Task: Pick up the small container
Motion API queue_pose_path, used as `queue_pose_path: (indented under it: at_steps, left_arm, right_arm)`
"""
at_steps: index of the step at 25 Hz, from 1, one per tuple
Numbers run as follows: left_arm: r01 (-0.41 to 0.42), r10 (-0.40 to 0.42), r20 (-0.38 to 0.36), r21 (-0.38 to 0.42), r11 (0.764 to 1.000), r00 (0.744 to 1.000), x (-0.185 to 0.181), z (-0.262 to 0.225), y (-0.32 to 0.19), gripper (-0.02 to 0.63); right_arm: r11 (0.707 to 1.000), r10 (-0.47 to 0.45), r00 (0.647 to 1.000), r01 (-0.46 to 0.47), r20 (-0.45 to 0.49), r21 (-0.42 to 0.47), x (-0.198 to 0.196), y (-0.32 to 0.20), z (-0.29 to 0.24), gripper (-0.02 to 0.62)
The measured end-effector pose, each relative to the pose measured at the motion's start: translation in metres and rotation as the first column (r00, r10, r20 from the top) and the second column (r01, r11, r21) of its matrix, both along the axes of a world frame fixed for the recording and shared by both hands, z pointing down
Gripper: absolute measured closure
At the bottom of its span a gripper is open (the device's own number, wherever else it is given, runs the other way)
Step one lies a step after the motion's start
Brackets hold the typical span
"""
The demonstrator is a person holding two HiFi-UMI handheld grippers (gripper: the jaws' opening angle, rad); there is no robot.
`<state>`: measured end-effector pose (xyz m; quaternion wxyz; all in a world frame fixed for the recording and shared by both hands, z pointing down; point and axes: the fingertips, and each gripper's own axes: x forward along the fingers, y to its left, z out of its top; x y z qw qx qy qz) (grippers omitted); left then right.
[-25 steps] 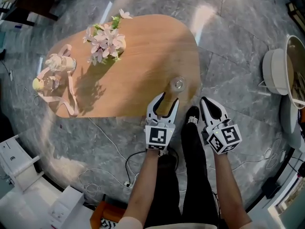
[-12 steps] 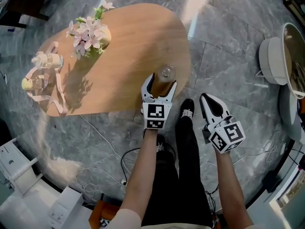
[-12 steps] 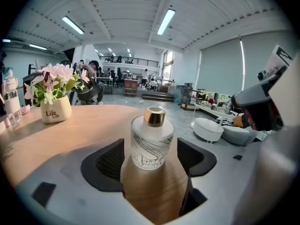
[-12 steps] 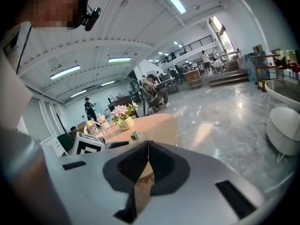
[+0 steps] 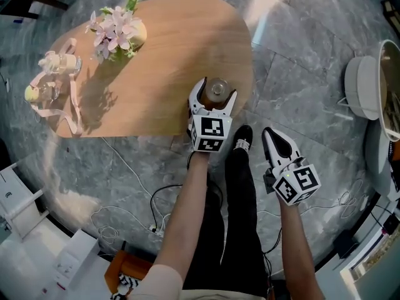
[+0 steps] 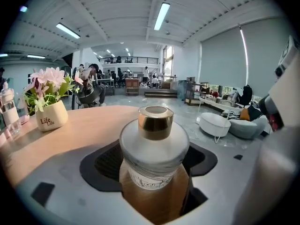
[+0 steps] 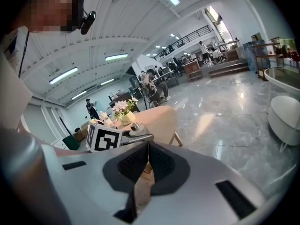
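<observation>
Wooden table edge, small container between just-opened left gripper jaws; right gripper closed

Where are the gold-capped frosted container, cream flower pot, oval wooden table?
gold-capped frosted container (image 6: pixel 154 146), left gripper view, shoulder
cream flower pot (image 6: pixel 51 121), left gripper view, front wall
oval wooden table (image 5: pixel 175 49), head view, bare top
</observation>
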<state>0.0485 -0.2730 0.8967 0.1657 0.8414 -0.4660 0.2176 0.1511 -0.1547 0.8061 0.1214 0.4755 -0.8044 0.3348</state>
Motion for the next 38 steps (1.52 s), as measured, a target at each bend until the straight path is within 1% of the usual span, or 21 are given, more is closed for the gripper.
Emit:
queue_pose_path:
  at_steps: [2,5,8,12,16,21,26,31,36,38]
  left_arm:
    - [-0.001,0.001,-0.002,0.002,1.000,1.000,0.001,0.000,-0.001,0.265]
    - [-0.015,0.015,0.019,0.017,1.000,1.000,0.003,0.000,0.000,0.265]
    - [-0.002,0.001,0.034,0.025,1.000,0.999,0.002,0.001,-0.001,0.265]
    - [0.002,-0.003,0.054,0.009,1.000,0.999,0.002,0.004,-0.001,0.267]
    - [0.008,-0.007,0.071,-0.005,1.000,0.997,0.001,0.007,-0.002,0.266]
    - [0.016,-0.013,0.105,-0.027,0.999,0.994,0.001,0.012,-0.004,0.266]
    - [0.017,-0.014,0.107,-0.026,1.000,0.994,0.000,0.012,-0.004,0.272]
    - [0.001,0.002,0.106,-0.028,1.000,0.994,0.002,0.012,-0.002,0.273]
    - [-0.050,0.056,0.090,-0.062,0.997,0.994,0.006,0.012,0.006,0.273]
    - [-0.052,0.059,0.087,-0.081,0.995,0.994,0.004,0.012,0.012,0.273]
  right_arm:
    - [1.000,0.001,1.000,-0.001,0.002,-0.003,0.001,-0.002,0.001,0.526]
    - [1.000,0.001,1.000,-0.001,0.013,-0.001,-0.001,-0.004,-0.001,0.526]
    - [1.000,-0.009,1.000,0.009,0.022,-0.002,-0.003,-0.003,-0.001,0.526]
    - [1.000,-0.002,0.999,0.003,0.035,-0.020,-0.005,0.001,-0.002,0.526]
    - [0.999,0.033,0.997,-0.030,0.067,-0.045,-0.003,0.005,0.000,0.526]
    - [0.998,0.043,0.996,-0.039,0.074,-0.055,0.001,0.009,0.001,0.526]
    - [0.997,0.062,0.996,-0.058,0.067,-0.059,0.011,0.009,0.000,0.526]
    - [0.996,0.075,0.995,-0.072,0.059,-0.047,0.016,0.007,-0.004,0.526]
    - [0.997,0.068,0.996,-0.066,0.051,-0.051,0.009,0.010,-0.006,0.526]
    - [0.997,0.058,0.997,-0.056,0.045,-0.049,0.006,0.013,-0.013,0.526]
